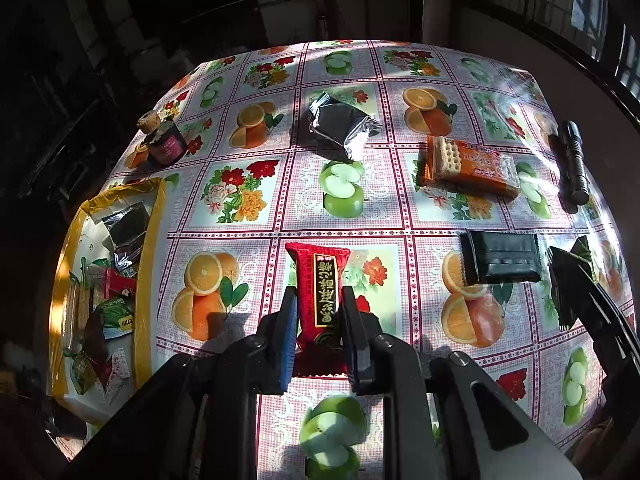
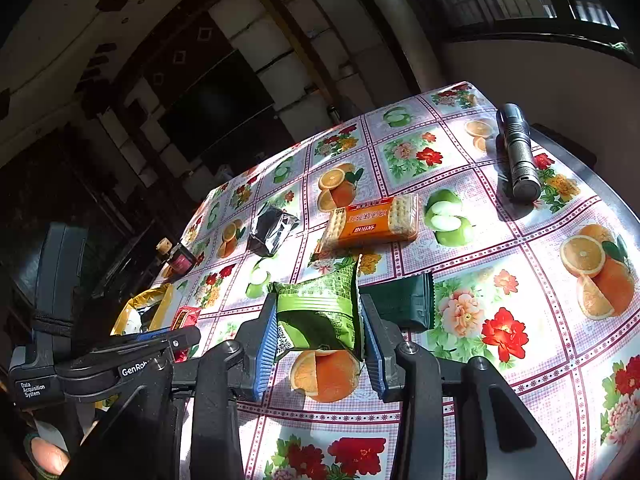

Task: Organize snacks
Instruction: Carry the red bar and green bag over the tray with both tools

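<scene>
In the left wrist view, my left gripper [image 1: 318,308] is shut on a red snack packet [image 1: 320,280] with gold lettering, low over the table. In the right wrist view, my right gripper [image 2: 320,320] is shut on a green snack packet [image 2: 320,312], held above the cloth. A yellow-rimmed box [image 1: 150,240] at the left edge holds several snacks; it shows too in the right wrist view [image 2: 160,300]. Loose on the cloth lie an orange cracker pack [image 1: 468,166] [image 2: 372,222], a black-and-silver packet [image 1: 340,124] [image 2: 272,228] and a dark green packet [image 1: 500,258] [image 2: 404,300].
A black flashlight [image 1: 574,162] [image 2: 520,152] lies at the far right of the fruit-print tablecloth [image 1: 248,196]. A small dark jar [image 1: 164,142] [image 2: 180,260] with a cork stands at the far left. The table edges drop off at left and back.
</scene>
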Demonstrator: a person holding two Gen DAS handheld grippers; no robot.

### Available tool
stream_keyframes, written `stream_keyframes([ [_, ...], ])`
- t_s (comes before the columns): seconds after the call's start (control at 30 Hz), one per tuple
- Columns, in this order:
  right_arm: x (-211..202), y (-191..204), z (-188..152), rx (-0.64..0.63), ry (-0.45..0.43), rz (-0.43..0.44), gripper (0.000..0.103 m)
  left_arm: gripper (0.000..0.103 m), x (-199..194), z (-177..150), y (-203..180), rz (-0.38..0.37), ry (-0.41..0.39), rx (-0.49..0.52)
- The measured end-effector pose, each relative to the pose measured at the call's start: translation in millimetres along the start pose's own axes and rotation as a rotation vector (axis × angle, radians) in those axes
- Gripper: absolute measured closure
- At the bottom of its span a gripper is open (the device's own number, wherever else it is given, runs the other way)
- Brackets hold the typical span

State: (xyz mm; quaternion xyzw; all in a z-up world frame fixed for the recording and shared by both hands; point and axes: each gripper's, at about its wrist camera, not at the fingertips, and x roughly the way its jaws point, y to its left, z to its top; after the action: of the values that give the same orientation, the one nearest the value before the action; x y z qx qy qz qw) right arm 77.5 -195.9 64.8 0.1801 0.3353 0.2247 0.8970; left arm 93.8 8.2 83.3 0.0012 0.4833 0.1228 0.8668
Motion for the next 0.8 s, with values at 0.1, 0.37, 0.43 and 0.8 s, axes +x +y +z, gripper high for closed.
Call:
stream_keyframes([
  [0.1, -4.0, 22.9, -6.8, -0.038, 0.010, 0.024, 0.062, 0.084, -18.6, -9.3, 20.7, 0.016, -0.034, -0.027],
  [0.37, -13.2, 70.4, -14.1, -0.116, 0.013, 0.073, 0.062, 0.084, -43.7, -33.2, 59.4, 0.041, -0.068, -0.079],
  [0.43, -14.4, 79.5, -15.7, -0.132, 0.015, 0.082, 0.062, 0.084, -46.9, -37.1, 67.4, 0.046, -0.071, -0.089],
  [0.8, -17.8, 117.9, -26.0, -0.196, 0.025, 0.115, 0.062, 0.084, -70.3, -54.0, 95.7, 0.063, -0.118, -0.132],
])
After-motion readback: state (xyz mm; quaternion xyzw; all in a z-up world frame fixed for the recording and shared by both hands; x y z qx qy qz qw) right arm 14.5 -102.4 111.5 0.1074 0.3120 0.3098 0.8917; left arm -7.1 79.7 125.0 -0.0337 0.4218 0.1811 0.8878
